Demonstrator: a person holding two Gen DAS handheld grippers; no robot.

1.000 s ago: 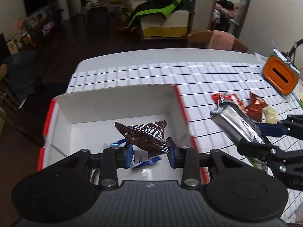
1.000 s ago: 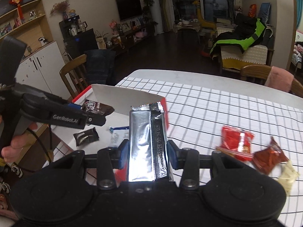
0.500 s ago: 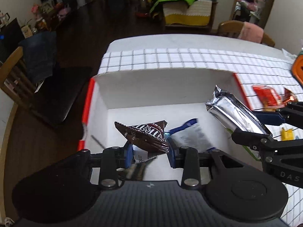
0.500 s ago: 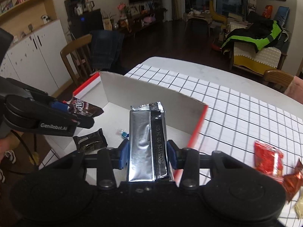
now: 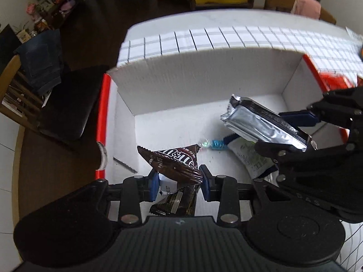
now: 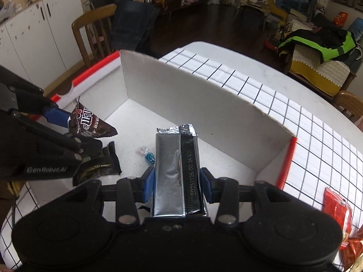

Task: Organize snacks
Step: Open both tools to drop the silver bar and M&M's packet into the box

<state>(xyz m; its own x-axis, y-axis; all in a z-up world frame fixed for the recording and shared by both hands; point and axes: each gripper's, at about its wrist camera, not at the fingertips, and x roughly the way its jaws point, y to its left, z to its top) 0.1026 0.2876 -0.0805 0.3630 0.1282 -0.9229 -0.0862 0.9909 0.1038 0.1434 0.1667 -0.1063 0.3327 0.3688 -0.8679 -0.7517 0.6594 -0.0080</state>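
My left gripper (image 5: 178, 182) is shut on a brown M&M's bag (image 5: 174, 162) and holds it above the left part of the white box (image 5: 204, 83). My right gripper (image 6: 177, 187) is shut on a silver foil bar (image 6: 175, 176) and holds it over the middle of the box (image 6: 204, 104). The bar also shows in the left wrist view (image 5: 263, 122), and the M&M's bag in the right wrist view (image 6: 90, 124). On the box floor lie a dark brown wrapper (image 6: 99, 166), a small blue candy (image 6: 149, 158) and a white packet (image 5: 251, 156).
The box has red outer edges (image 5: 103, 117) and stands on a table with a checked cloth (image 6: 317, 136). Red snack packets (image 6: 338, 210) lie on the cloth right of the box. A wooden chair (image 6: 95, 34) with dark cloth stands beyond the table's left edge.
Both grippers have moved forward and lower over the box, each still holding its snack. The box fills more of both views.
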